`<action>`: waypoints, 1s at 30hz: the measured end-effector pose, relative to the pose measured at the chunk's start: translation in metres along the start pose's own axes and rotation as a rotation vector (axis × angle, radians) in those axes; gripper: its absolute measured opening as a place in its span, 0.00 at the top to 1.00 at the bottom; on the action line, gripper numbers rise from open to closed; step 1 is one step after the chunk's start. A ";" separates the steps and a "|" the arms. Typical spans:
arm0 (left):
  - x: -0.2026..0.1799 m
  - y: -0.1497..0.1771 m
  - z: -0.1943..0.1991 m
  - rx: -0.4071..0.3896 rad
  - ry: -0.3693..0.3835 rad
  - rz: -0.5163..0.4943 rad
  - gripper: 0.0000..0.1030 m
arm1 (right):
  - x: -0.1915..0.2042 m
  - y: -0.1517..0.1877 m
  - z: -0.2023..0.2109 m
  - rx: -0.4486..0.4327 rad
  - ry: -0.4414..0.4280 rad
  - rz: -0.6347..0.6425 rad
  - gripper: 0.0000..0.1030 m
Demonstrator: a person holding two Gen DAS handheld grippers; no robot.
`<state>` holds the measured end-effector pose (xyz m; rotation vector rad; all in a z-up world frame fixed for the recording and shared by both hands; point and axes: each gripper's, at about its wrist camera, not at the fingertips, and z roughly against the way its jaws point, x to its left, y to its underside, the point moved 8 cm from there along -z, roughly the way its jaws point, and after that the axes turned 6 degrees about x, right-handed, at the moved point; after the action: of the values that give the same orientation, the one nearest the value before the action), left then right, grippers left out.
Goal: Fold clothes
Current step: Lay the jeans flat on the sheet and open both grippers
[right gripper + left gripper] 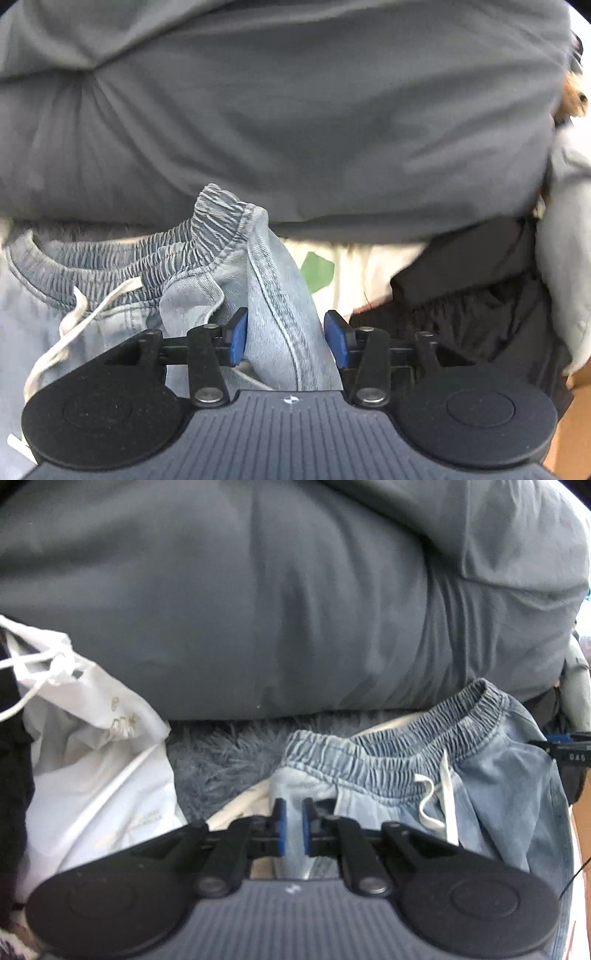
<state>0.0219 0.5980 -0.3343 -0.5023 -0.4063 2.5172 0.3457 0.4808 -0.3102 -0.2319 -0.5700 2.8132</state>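
The shorts [480, 775] lie just below the grey duvet [258, 609], soft, light and limp. The left tool [293, 827] is nearly closed, pinching cloth below the waistband [388, 760]; the right tool [286, 338] stands half open around a side-seam fold. Best hold: the thicker waistband corners.

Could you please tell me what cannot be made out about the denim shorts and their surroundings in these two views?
- Denim shorts: legs and hems hidden below both tool bodies, in both views.
- White bag: print too blurred to read, left wrist view.
- Black garment: type unclear, cut off at the right edge, right wrist view.
- Right tool: grip on the denim fold unclear.
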 end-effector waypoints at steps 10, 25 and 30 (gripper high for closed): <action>-0.049 0.013 0.036 -0.025 0.042 -0.112 0.73 | 0.005 0.042 0.092 -0.096 -0.129 -0.172 0.49; -0.137 0.095 0.041 0.128 0.191 -0.285 0.66 | -0.017 0.255 0.213 -0.133 -0.011 -0.463 0.50; -0.165 0.125 0.047 0.186 0.228 -0.360 0.64 | 0.007 0.322 0.239 -0.121 0.047 -0.562 0.50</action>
<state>0.0757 0.3962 -0.2961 -0.5779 -0.1558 2.0984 0.2187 0.1106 -0.2226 -0.1332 -0.6728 2.2301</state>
